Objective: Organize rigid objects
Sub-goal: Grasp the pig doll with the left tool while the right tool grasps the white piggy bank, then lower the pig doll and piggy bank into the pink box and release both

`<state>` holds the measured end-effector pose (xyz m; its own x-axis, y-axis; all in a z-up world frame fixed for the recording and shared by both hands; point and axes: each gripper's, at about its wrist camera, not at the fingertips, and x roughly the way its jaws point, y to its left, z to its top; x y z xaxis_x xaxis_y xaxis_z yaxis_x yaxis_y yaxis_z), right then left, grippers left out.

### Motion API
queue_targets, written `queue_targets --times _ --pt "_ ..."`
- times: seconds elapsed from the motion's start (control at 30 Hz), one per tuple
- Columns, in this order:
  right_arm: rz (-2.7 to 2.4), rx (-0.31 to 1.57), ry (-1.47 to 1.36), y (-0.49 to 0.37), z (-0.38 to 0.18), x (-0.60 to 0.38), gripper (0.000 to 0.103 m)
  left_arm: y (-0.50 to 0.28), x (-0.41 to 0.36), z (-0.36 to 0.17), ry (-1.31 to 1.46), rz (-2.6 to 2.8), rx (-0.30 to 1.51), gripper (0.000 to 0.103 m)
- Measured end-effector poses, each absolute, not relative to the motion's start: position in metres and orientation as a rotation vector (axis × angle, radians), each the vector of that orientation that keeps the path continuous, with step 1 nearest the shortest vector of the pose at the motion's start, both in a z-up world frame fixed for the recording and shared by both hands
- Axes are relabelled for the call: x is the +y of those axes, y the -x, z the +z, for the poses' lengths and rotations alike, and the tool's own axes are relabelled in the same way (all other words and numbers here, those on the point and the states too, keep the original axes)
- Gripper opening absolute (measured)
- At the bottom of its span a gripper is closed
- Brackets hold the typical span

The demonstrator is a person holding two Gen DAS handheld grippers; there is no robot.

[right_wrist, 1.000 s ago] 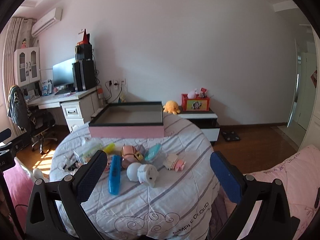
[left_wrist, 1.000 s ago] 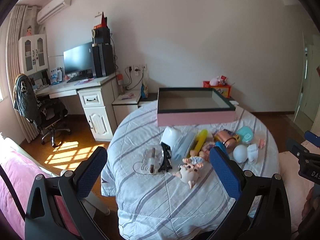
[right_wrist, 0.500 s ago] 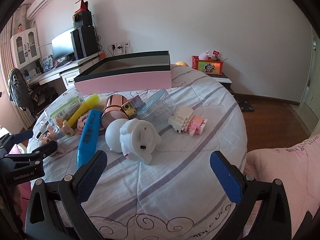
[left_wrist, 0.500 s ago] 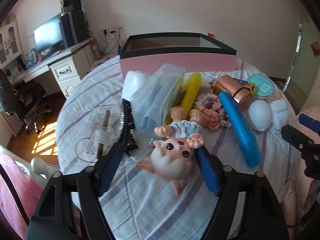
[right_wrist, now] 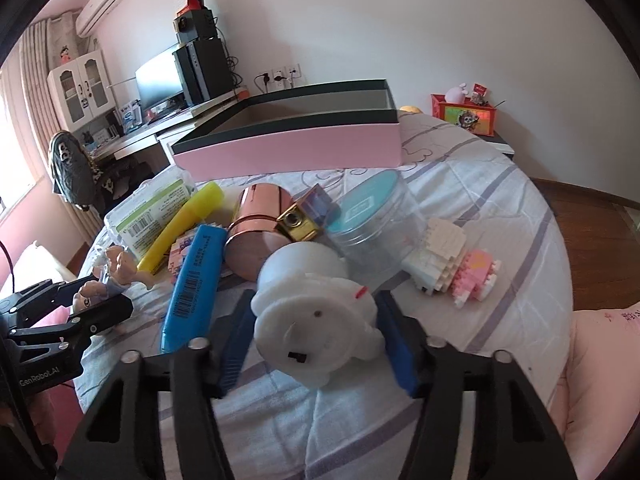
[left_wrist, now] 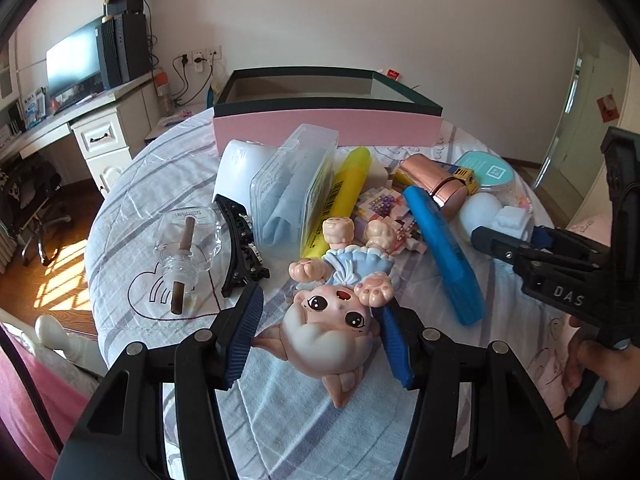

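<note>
Little of the sorting looked done: nearest, the left gripper (left_wrist: 318, 330) had its jaws closing around a pink doll (left_wrist: 332, 320) lying head-near on the bedcover (left_wrist: 280, 420), the right pad about touching the head, the left pad just short of it. The right gripper (right_wrist: 314, 338) was likewise closing on a white figurine (right_wrist: 316, 320), pads just beside its flanks. Beyond lay a blue marker (right_wrist: 196, 284), a yellow marker (left_wrist: 340, 200), a copper can (right_wrist: 256, 232) and a clear jar (right_wrist: 372, 216), all unsorted. Farthest, the pink box (right_wrist: 296, 148) looked empty as far as its inside showed.
</note>
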<state>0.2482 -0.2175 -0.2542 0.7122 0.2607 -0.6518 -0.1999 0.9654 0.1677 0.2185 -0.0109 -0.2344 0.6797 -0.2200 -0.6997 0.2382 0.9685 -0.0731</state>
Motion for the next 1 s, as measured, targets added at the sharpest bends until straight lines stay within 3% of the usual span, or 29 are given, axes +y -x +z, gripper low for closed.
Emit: queue_targets --times 0.37,0.63,1.0 --pt "0.295 0.610 -0.073 -0.231 -0.208 -0.215 0.054 -0.220 -0.019 -0.190 -0.007 -0.327 0.703 0.057" --pt "0.298 0.527 -0.024 -0.302 -0.151 -0.210 0.054 -0.316 -0.028 -0.145 -0.064 -0.278 0.657 0.057" --pt "0.310 0.785 -0.062 -0.463 -0.183 -0.188 0.054 -0.482 -0.025 -0.176 -0.086 -0.215 0.881 0.057"
